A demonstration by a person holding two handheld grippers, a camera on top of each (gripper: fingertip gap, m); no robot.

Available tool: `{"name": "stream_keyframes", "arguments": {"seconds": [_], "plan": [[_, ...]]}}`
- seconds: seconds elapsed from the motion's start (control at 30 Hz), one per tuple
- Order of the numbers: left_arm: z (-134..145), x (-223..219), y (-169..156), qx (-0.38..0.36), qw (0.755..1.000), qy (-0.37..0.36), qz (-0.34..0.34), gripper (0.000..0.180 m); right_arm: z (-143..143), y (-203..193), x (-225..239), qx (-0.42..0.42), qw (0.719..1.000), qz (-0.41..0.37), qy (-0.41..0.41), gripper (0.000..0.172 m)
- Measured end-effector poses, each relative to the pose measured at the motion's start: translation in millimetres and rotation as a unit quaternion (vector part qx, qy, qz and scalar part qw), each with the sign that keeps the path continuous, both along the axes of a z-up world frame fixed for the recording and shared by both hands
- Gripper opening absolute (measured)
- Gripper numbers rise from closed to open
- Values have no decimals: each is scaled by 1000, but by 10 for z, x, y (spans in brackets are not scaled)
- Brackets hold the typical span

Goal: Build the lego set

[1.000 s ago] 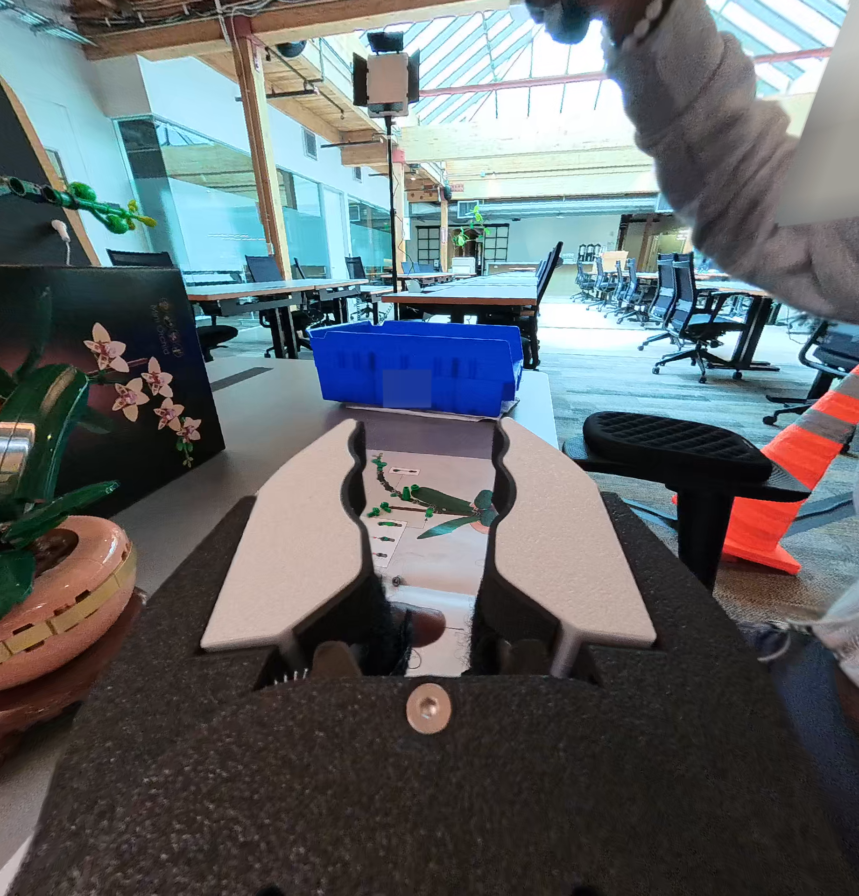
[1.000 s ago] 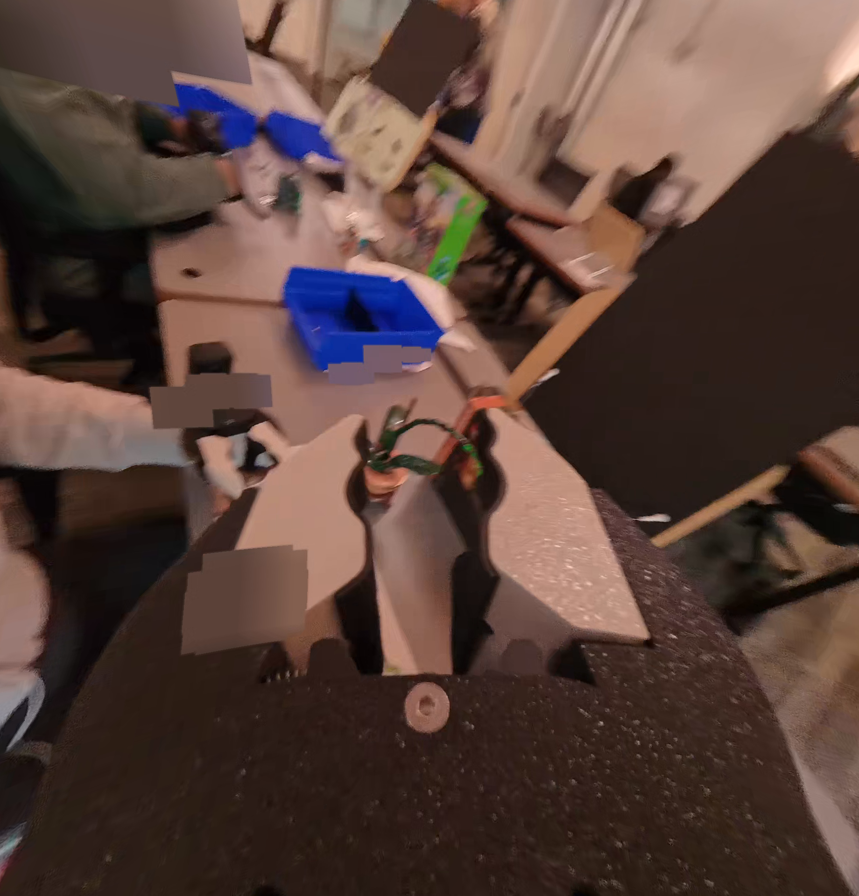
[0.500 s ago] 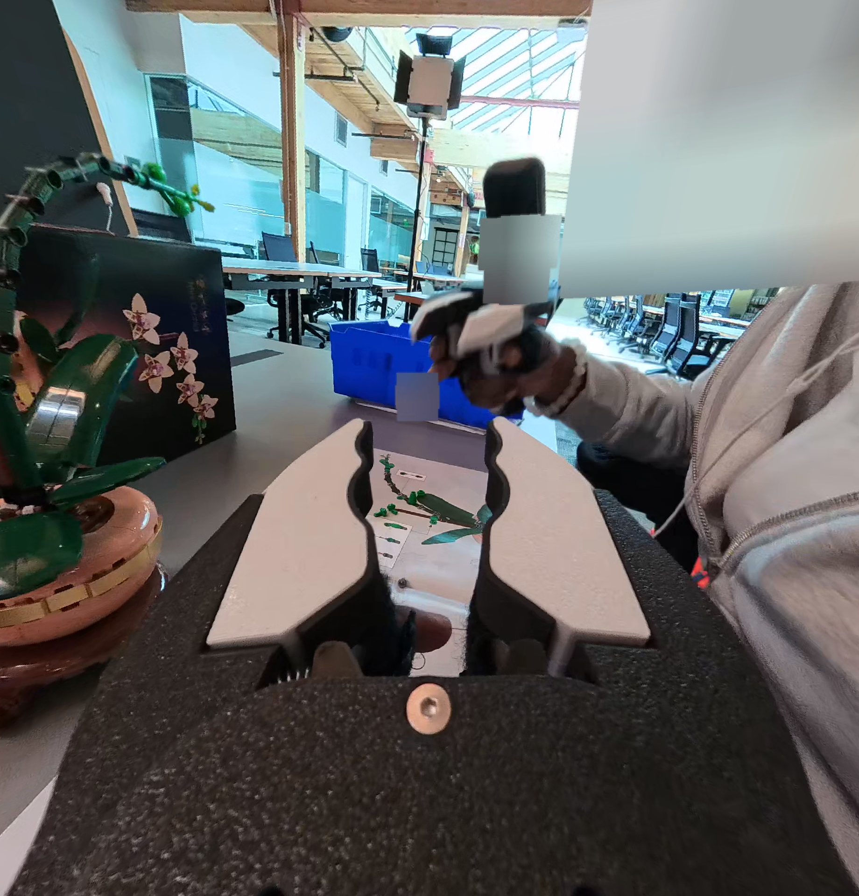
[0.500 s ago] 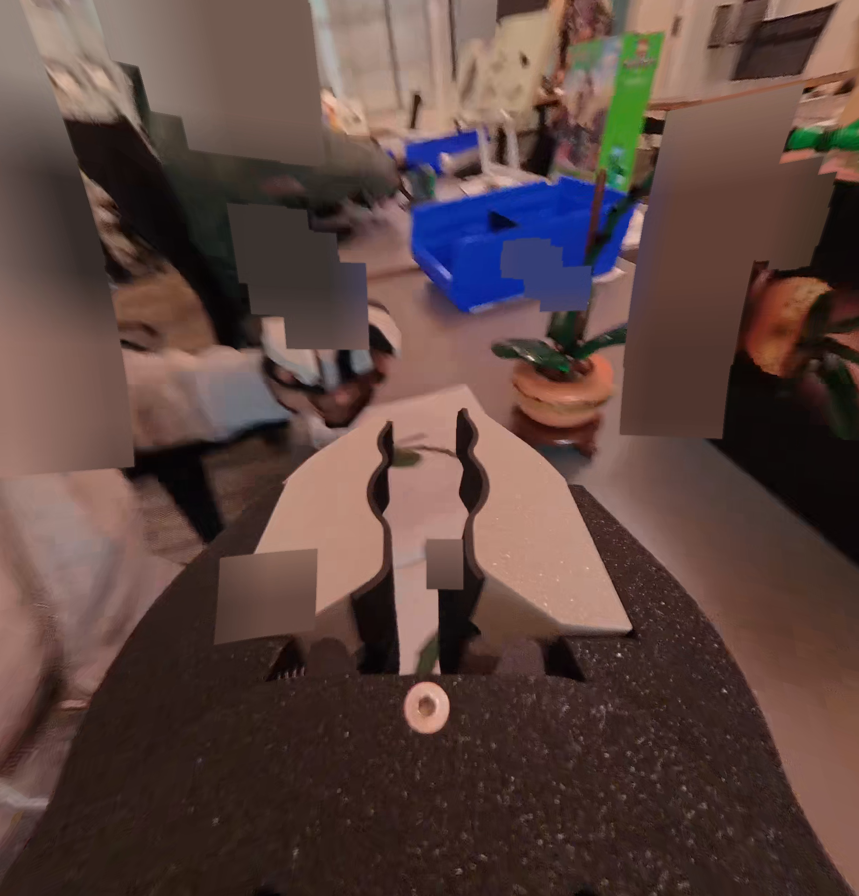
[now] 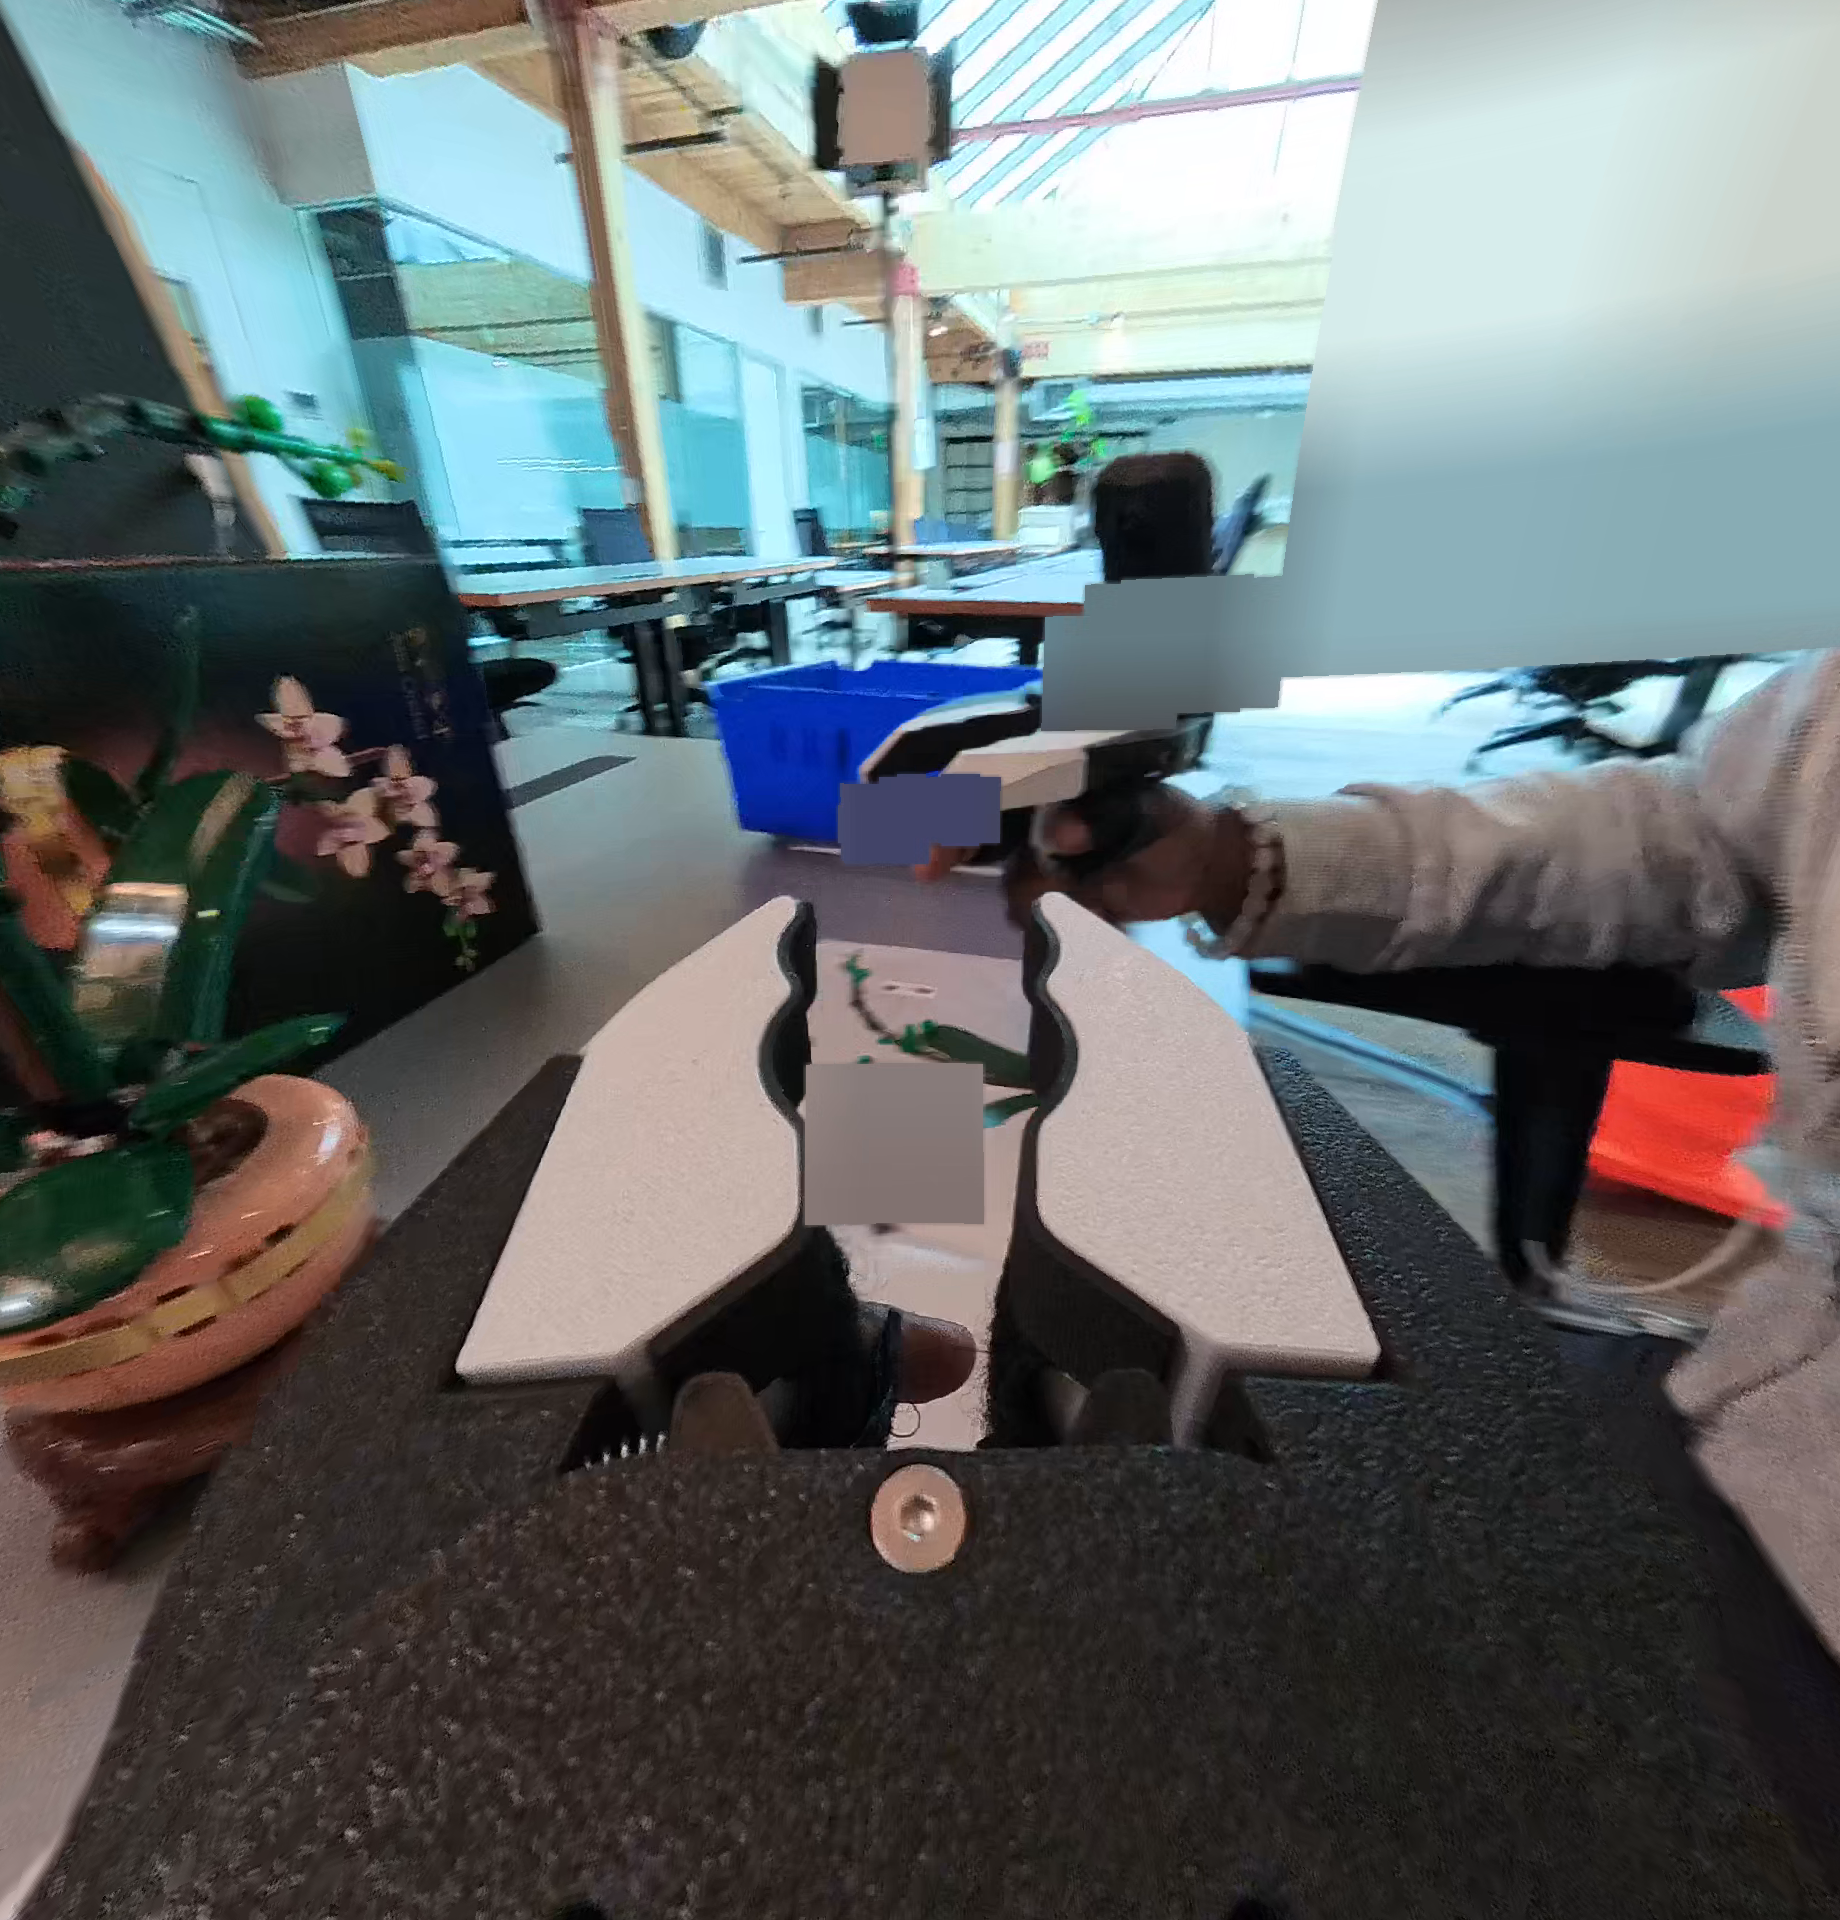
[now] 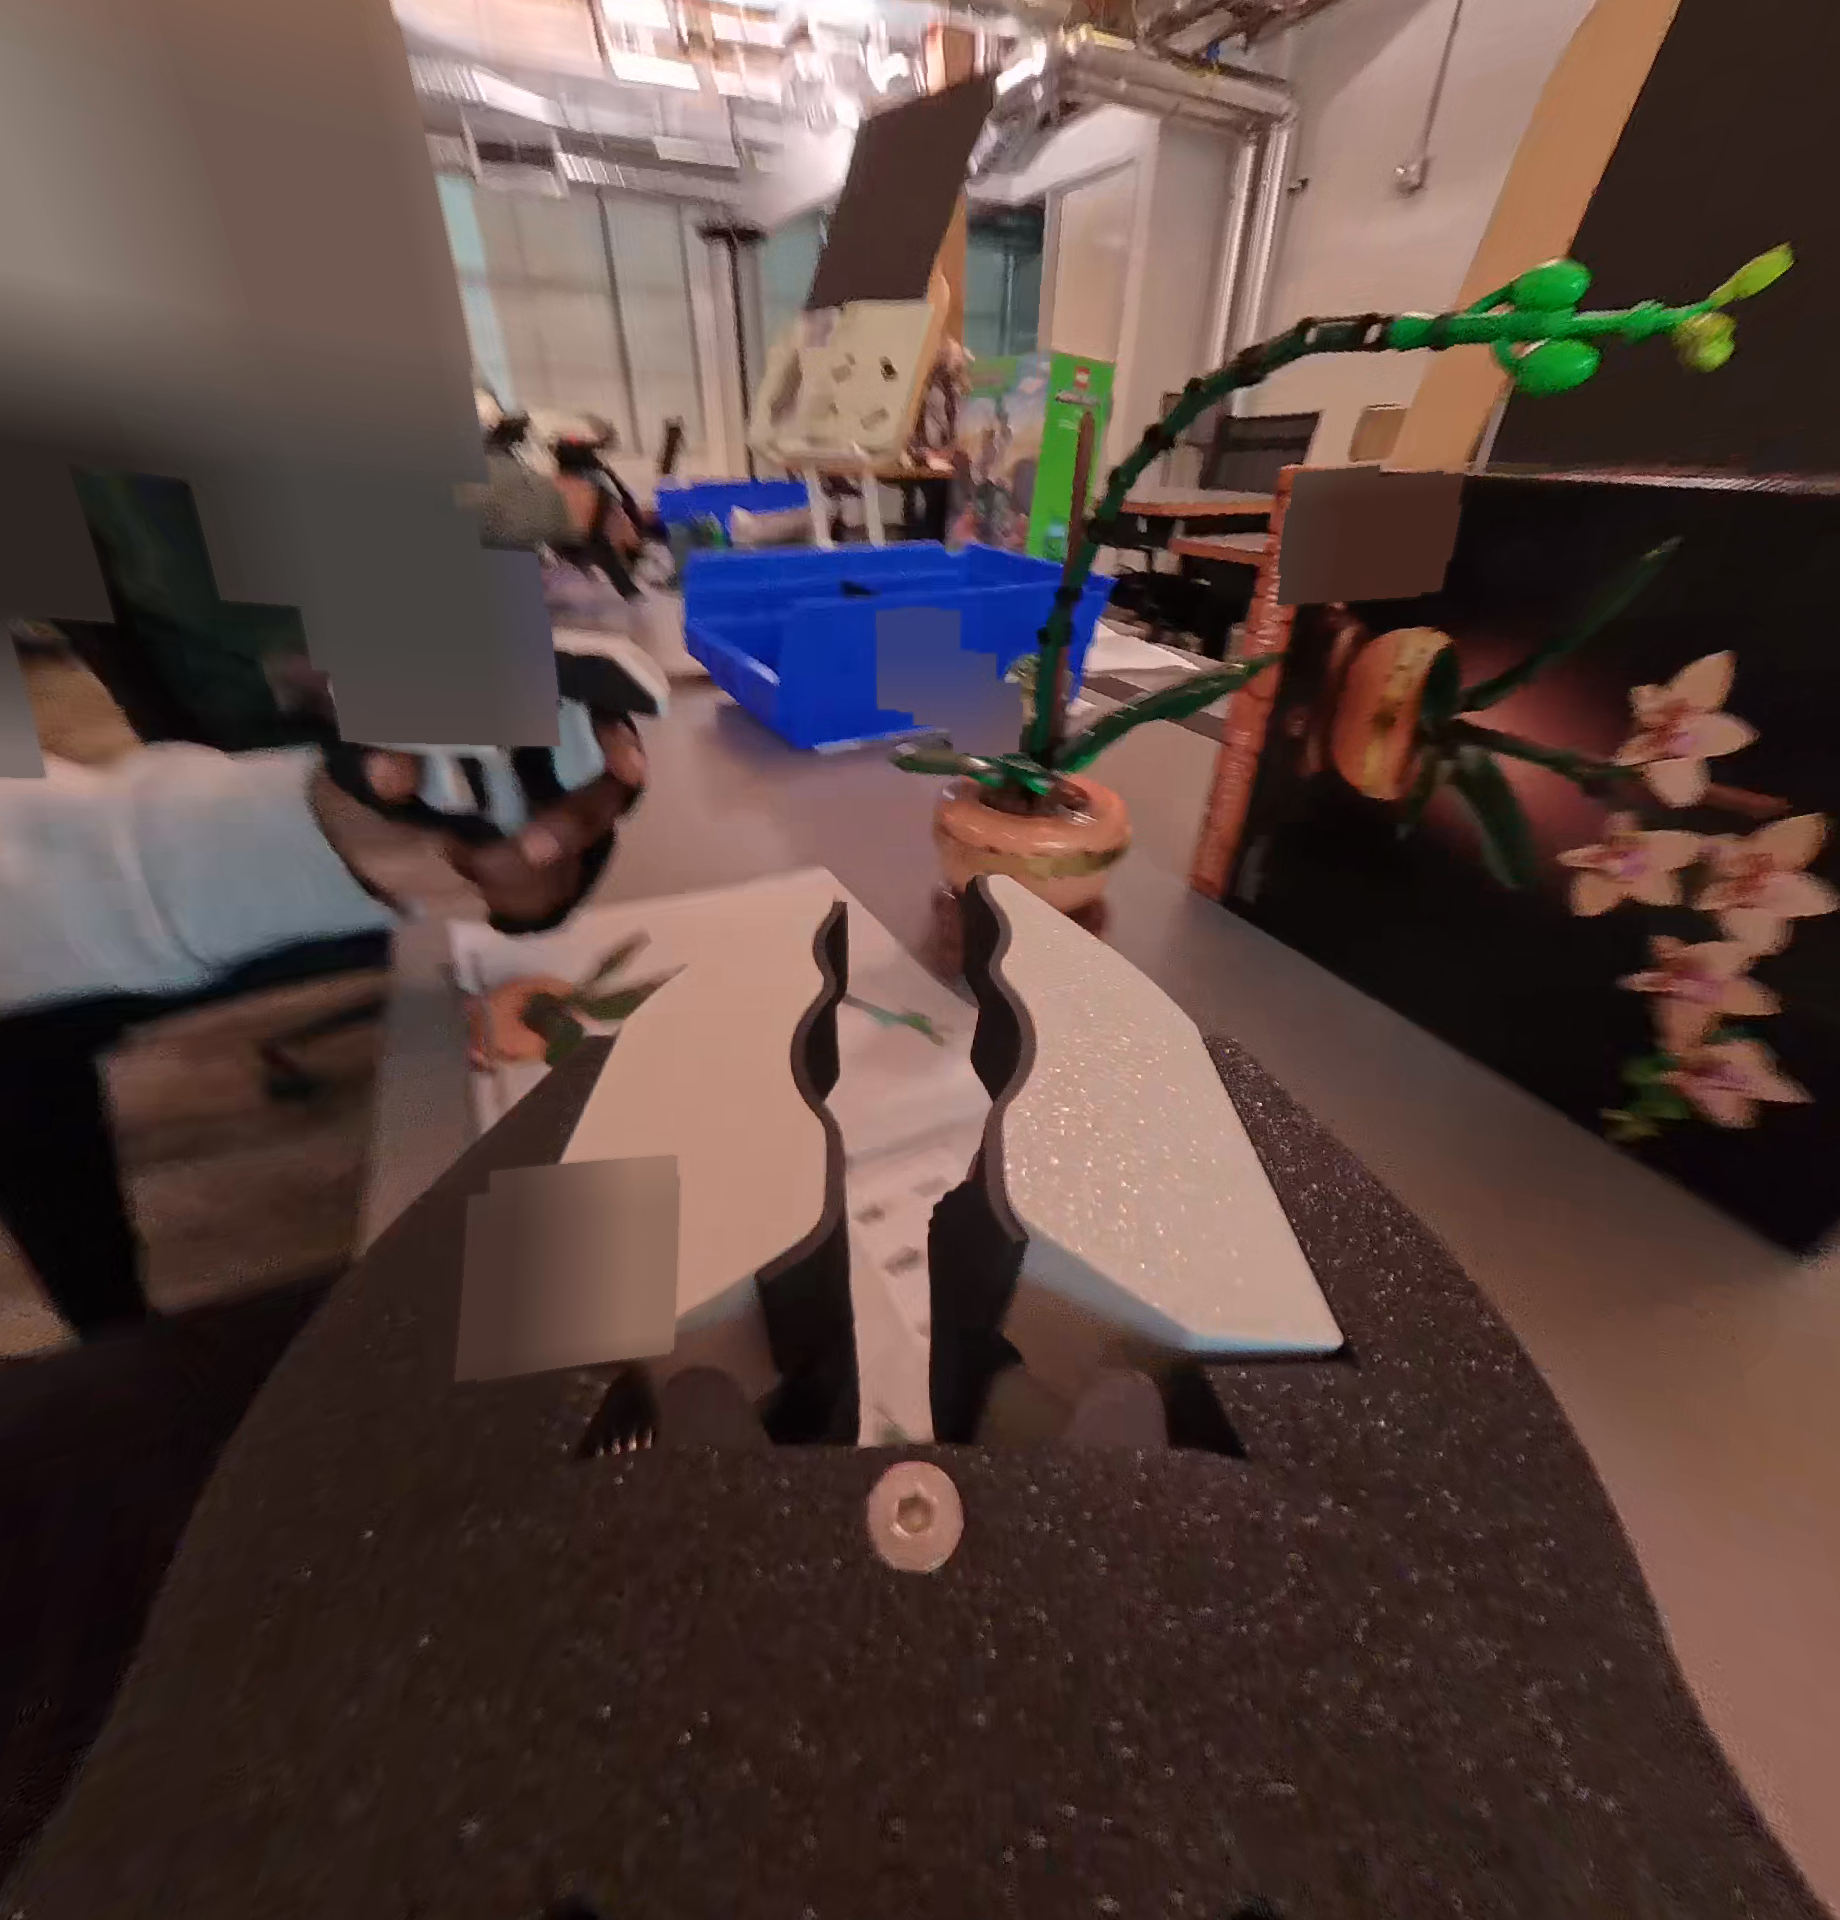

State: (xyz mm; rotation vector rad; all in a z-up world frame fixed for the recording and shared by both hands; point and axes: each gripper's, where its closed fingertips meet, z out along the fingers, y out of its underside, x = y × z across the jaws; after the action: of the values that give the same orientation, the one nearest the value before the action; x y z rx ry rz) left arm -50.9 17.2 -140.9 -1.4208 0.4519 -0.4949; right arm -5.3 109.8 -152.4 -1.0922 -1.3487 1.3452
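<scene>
The left gripper [image 5: 916, 925] is hovering low over the desk [image 5: 625, 831] with its two fingers standing apart, and nothing is sitting between them. Through the gap only a printed sheet [image 5: 926, 997] with a plant drawing is showing; a grey patch is covering its lower part. To the left of this gripper a brick-built orchid in a pink pot [image 5: 157, 1226] is standing, blurred and cut off at the picture edge. Behind the pot a dark box with flower pictures [image 5: 272, 790] is standing. Ahead of the left gripper a blue bin [image 5: 791, 748] is sitting, partly hidden by the other gripper and a hand [image 5: 1124, 862].

The right gripper [image 6: 905, 914] is holding its fingers more narrowly apart, and between them only the same sheet [image 6: 895, 997] is showing; it is grasping nothing. Just ahead and slightly to the right of it the pink pot [image 6: 1030, 831] is standing, its foot partly hidden behind the right finger. The green stem [image 6: 1207, 395] is arching up and to the right. To the left of this gripper the left hand [image 6: 521, 821] is very blurred, and the device in it is hard to make out.
</scene>
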Motion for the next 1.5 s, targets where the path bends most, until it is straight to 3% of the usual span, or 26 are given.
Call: {"name": "stream_keyframes", "arguments": {"seconds": [0.1,0.2,0.3,0.47,0.6,0.7,0.8,0.9,0.97,1.03,1.3,1.5], "plan": [[113,-62,200,35,995,-4,89,33,-19,187,120,96,994,-53,-14,18],[357,217,370,64,994,1,85,31,174,127,140,137,989,-57,6,15],[559,369,496,72,995,-33,55,30,383,-25,88,113,993,-35,15,16],[421,25,633,-3,998,-57,-21,36,659,82,-135,50,997,-52,-6,19],[202,-274,459,-19,998,-57,-36,37,203,-43,-260,-17,996,38,-83,49],[75,-342,456,-35,999,8,-34,38,-187,-101,-246,10,995,54,-88,53],[-80,-335,415,-71,995,46,-55,37,-264,-72,-263,39,994,52,-93,33],[-359,-449,435,-118,986,108,-42,34,-617,-241,-176,65,971,135,-189,15],[-377,-521,409,-129,985,103,-46,21,-831,-283,-142,97,951,152,-250,14],[-330,-576,352,-123,986,91,-59,3,-890,-338,-160,106,950,158,-247,9],[-538,-678,333,-146,983,92,-68,0,-887,-323,-162,26,951,166,-259,5],[-862,-491,215,-232,946,198,-110,0,-1195,-106,133,195,881,133,-409,3]]}}
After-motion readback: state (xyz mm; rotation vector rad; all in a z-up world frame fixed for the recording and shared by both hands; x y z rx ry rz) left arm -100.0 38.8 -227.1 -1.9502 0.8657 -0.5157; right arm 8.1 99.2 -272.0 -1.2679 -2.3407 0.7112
